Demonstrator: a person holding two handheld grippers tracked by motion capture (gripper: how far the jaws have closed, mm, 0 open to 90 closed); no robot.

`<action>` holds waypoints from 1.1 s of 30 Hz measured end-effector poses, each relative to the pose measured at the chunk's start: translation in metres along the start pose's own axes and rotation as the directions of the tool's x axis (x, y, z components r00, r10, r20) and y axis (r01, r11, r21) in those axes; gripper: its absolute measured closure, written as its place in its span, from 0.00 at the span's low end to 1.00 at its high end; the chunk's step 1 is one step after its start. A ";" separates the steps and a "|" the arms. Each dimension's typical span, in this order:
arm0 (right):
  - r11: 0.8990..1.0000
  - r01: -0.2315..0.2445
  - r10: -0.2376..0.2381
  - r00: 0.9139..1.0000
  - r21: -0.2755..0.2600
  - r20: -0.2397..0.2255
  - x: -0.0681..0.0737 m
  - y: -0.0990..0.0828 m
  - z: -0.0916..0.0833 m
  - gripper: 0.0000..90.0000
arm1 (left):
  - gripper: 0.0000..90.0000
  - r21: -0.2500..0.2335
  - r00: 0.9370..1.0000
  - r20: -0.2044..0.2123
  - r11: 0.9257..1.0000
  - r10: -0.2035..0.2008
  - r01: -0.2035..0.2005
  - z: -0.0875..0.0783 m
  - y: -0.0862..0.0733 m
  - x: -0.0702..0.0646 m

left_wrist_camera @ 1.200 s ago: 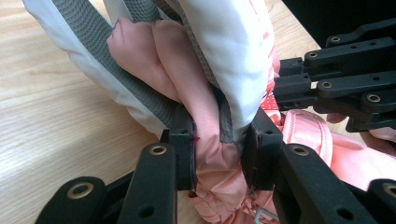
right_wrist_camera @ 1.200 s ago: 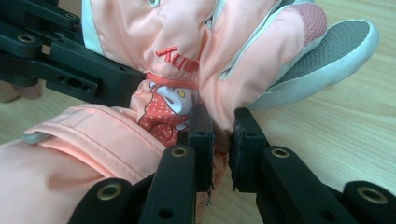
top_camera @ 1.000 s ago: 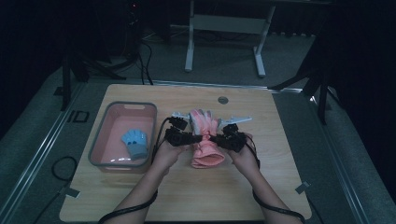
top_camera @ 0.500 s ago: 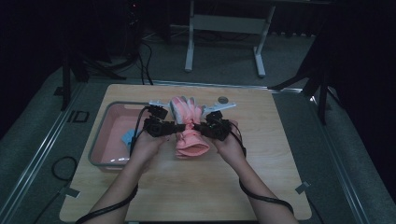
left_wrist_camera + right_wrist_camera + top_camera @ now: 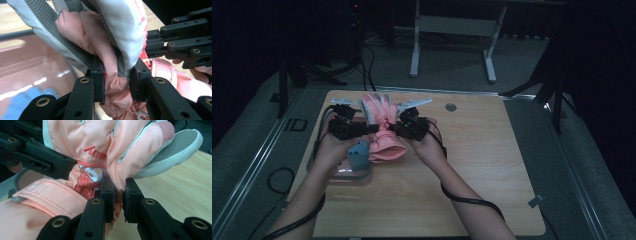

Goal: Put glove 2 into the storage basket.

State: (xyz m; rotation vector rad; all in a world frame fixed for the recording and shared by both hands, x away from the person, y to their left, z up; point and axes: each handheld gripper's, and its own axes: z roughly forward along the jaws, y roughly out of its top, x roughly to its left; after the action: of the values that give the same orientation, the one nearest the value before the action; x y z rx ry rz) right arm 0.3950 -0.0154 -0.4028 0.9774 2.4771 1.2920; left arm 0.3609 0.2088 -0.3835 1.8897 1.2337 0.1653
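A pink padded glove (image 5: pixel 384 145) with grey-and-white palm fabric hangs in the air between both grippers, fingers pointing to the far side. My left gripper (image 5: pixel 371 129) is shut on its left side; in the left gripper view the jaws (image 5: pixel 116 72) pinch bunched pink and grey fabric (image 5: pixel 110 50). From the other side my right gripper (image 5: pixel 393 131) grips the glove, jaws (image 5: pixel 118 188) closed on a fold beside a cartoon patch (image 5: pixel 87 176). Each gripper view also catches the opposite gripper (image 5: pixel 180 40) (image 5: pixel 32 152) close by.
A pink plastic bin (image 5: pixel 347 172) sits at the table's left, partly under the glove, with a blue glove (image 5: pixel 359 156) inside it. Bare wooden tabletop (image 5: pixel 492 160) stretches to the right. A round hole cover (image 5: pixel 450 107) lies near the far edge.
Both hands have carried the pink glove leftward from the table's middle; it now hangs at the bin's edge. Both grippers stayed shut on it.
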 end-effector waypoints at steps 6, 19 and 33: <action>1.000 0.022 -0.022 1.000 -0.010 -0.017 0.025 0.024 0.020 0.89 | 0.77 0.003 1.000 -0.027 1.000 -0.009 0.009 -0.029 0.000 0.024; 0.997 0.052 -0.051 0.999 0.064 -0.017 0.054 0.034 0.090 0.89 | 0.77 0.008 0.994 -0.060 0.996 -0.092 0.093 -0.032 -0.032 0.084; 0.987 0.013 -0.013 1.000 0.159 0.000 0.051 0.005 0.133 0.89 | 0.76 0.065 0.986 -0.063 0.985 -0.157 0.161 0.001 -0.064 0.109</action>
State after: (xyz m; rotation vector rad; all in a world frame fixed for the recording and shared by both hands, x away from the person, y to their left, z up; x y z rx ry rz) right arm 0.4165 0.1066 -0.4721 0.9934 2.6145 1.1030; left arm 0.3722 0.3057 -0.4646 1.8474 1.4407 0.0925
